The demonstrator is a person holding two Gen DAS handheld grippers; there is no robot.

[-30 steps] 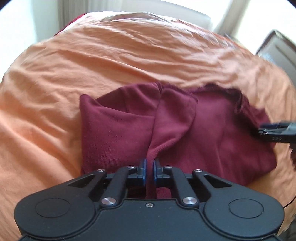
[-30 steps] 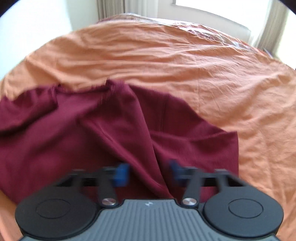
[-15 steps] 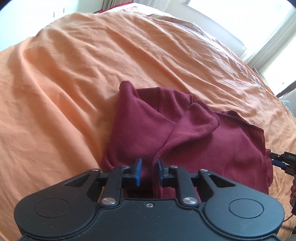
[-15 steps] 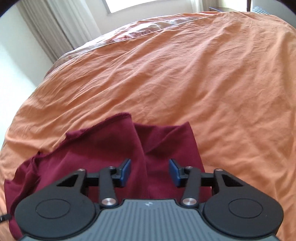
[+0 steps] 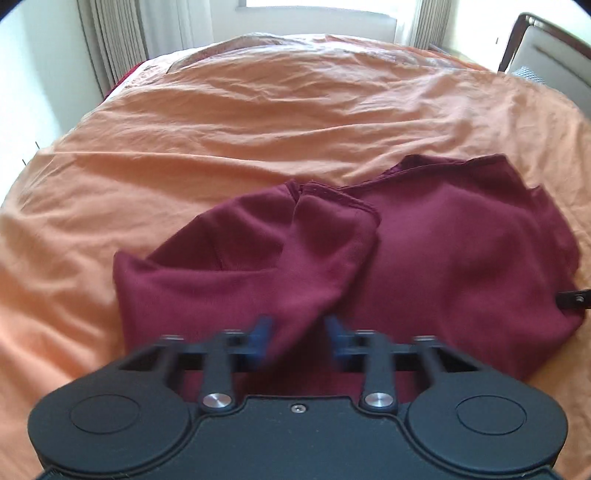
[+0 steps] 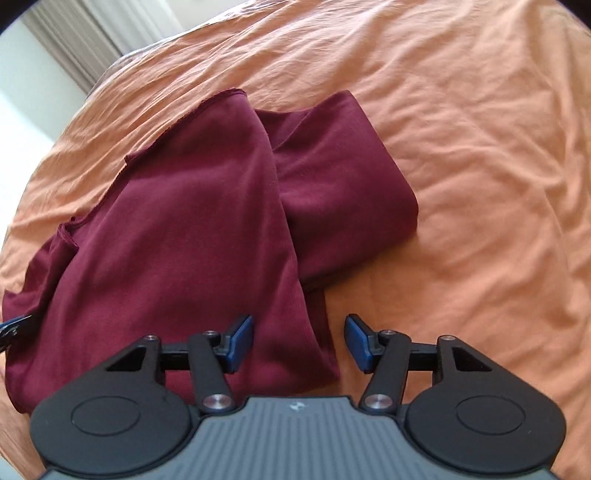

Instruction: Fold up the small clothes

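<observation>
Now: left tongs spread, nothing pinched, sleeve flap lying between and just ahead | right tongs spread, empty, straddling near edge of maroon garment | garment on orange bed, long axis running left-right between both tongs | left nearer the loose flap.

We are seeing daylight glaring from the window beyond the motion-blurred fingers; fisheye edges are curving.

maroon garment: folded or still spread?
Partly folded. The maroon garment lies bunched on the orange bedsheet, one flap doubled over its middle, edges uneven. Both grippers are open, holding nothing.
</observation>
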